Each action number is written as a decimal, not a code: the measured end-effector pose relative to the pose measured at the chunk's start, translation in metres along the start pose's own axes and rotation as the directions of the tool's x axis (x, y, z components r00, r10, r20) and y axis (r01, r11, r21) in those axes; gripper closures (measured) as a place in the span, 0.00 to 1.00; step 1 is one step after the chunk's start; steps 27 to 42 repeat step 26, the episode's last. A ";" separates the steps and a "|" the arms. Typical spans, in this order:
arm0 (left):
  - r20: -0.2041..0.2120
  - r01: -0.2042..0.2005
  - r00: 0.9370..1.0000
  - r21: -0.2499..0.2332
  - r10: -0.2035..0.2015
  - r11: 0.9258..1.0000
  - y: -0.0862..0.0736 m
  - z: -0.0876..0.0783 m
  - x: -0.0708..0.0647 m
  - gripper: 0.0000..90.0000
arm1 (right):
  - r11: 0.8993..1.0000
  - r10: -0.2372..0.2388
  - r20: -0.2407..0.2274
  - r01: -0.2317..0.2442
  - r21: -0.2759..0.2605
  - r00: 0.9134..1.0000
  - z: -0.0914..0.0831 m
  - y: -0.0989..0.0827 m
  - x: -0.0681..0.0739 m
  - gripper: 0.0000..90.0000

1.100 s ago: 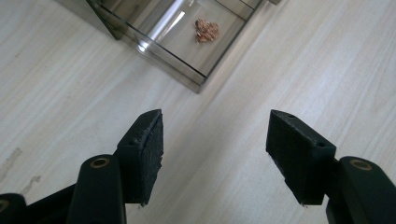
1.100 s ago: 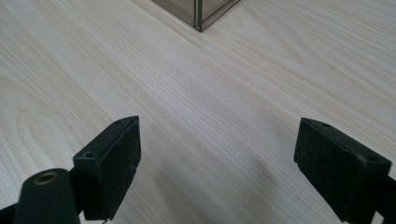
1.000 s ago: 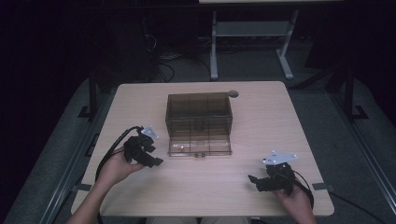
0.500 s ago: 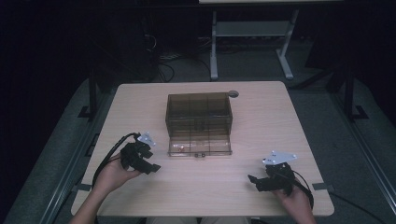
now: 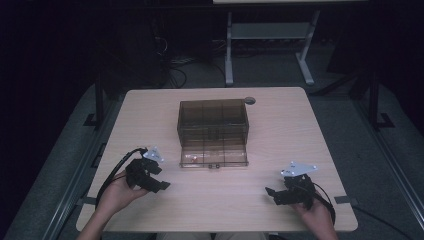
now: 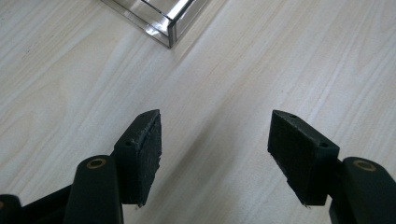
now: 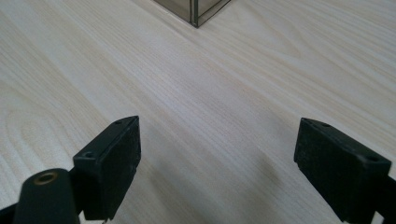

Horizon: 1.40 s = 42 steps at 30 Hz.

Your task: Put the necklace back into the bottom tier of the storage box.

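1. Pale wood-grain rectangular table, lit against a dark room.
2. Smoke-brown translucent plastic compartment box at mid-table, divided into small cells, with its clear lid folded open flat on the table on the near side of the box.
3. Tiny orange item in the lid's near-left part; too small to identify.
4. Small dark round disc just beyond the box's far right corner, set in the table surface.
5. Left black two-jaw gripper held in the person's left hand, near-left of the box and just beside the lid's near-left corner, not touching it.
6. In the left gripper view, left gripper with jaws spread wide apart, nothing between them, bare table beneath; clear corner of the lid ahead, apart from the jaws.
7. Right black two-jaw gripper held in the person's right hand, near-right of the box, near the table's front edge and well apart from the lid.
8. In the right gripper view, right gripper likewise spread wide, gripping nothing, over bare wood; brown corner of the box farther ahead.
9. Grey three-cornered plate atop each gripper; black cable looping away from the left one toward the table's near-left edge.
10. White-framed second table on the dark floor beyond the box.
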<state>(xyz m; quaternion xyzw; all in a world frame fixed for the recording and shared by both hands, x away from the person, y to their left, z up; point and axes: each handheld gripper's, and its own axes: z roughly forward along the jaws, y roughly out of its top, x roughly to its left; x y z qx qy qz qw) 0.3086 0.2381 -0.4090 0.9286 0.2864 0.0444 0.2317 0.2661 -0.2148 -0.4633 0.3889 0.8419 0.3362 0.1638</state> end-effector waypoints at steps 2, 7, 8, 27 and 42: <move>-0.003 0.003 1.000 -0.008 -0.003 1.000 -0.002 -0.001 -0.003 0.38 | 1.000 0.000 0.001 0.000 -0.003 1.000 0.000 0.000 -0.001 0.16; -0.002 0.008 1.000 -0.023 -0.008 1.000 -0.007 -0.003 -0.007 0.38 | 1.000 0.021 0.005 -0.021 0.002 1.000 0.001 -0.002 -0.003 0.16; -0.004 0.003 1.000 -0.023 -0.003 1.000 -0.008 -0.003 -0.008 0.38 | 1.000 0.025 0.006 -0.025 0.001 1.000 0.001 -0.002 -0.003 0.16; -0.011 0.024 1.000 -0.078 -0.025 0.997 -0.028 0.000 -0.018 0.33 | 1.000 0.021 0.023 -0.022 0.012 1.000 0.005 -0.004 -0.004 0.16; -0.011 0.024 1.000 -0.078 -0.025 0.997 -0.028 0.000 -0.018 0.33 | 1.000 0.021 0.023 -0.022 0.012 1.000 0.005 -0.004 -0.004 0.16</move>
